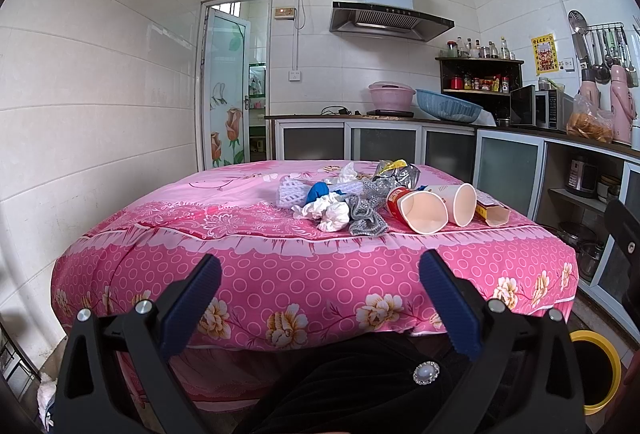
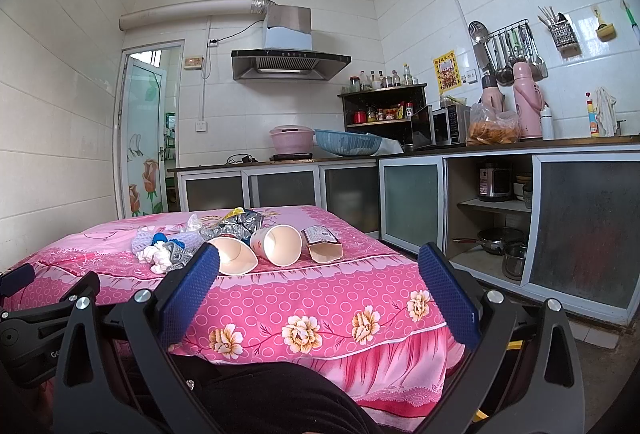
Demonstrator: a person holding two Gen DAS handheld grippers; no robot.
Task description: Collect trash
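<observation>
Trash heaped on the pink-clothed table, ahead of both tools.
Left tool and right tool are held wide open, gripping nothing, well short of the pile; two tipped cups lie nearest the right tool.

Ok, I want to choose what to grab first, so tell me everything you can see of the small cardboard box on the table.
The small cardboard box is a narrow carton, brown card inside, with a dark printed label on its top face in the right wrist view and red and yellow print on its side in the left wrist view. It lies flat on the pink tablecloth, its open end toward the camera. It looks empty inside. It is the rightmost piece of trash, beside the white paper cup; whether they touch is unclear. No claw touches it.
</observation>
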